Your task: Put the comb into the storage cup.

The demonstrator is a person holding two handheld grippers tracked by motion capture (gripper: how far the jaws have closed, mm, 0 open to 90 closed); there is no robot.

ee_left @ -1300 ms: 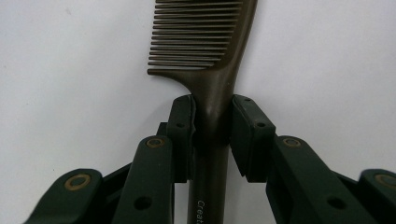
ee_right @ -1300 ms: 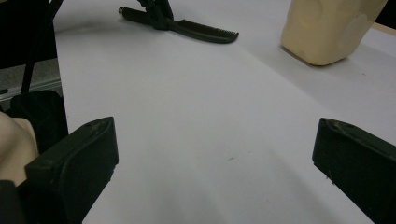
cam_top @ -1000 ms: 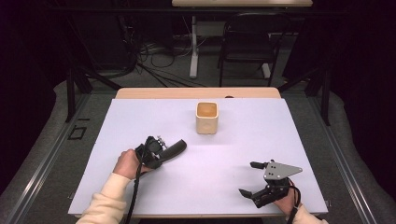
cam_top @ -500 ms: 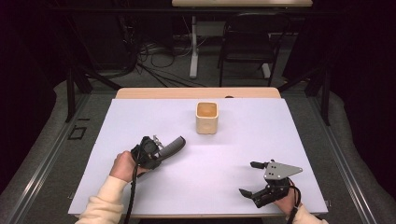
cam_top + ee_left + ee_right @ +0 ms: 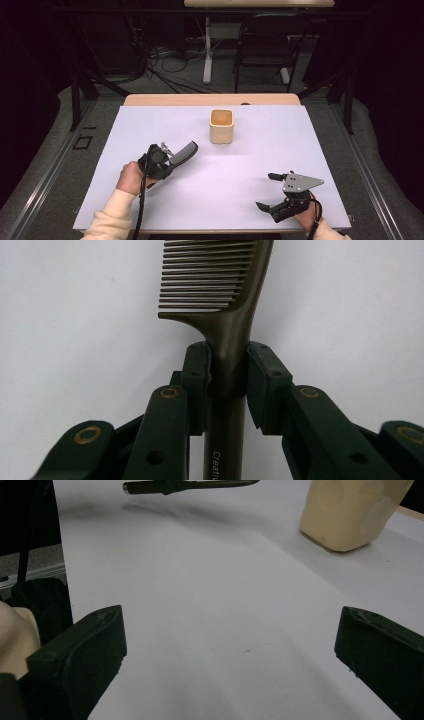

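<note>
Left gripper [image 5: 170, 159] clamps a dark comb [image 5: 184, 151] by its handle, toothed end pointing toward the beige cup [image 5: 221, 126], comb held just above the white worktop [image 5: 250, 160]. Cup stands upright, well apart, toward the far edge. Right gripper [image 5: 267, 191] rests near the front right corner, jaws spread wide, nothing between them.

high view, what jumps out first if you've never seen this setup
A dark comb held by its handle in the left gripper, left of centre on the white table. Beyond it stands a tan square cup, alone near the far edge. The right gripper rests open at the near right corner.
</note>
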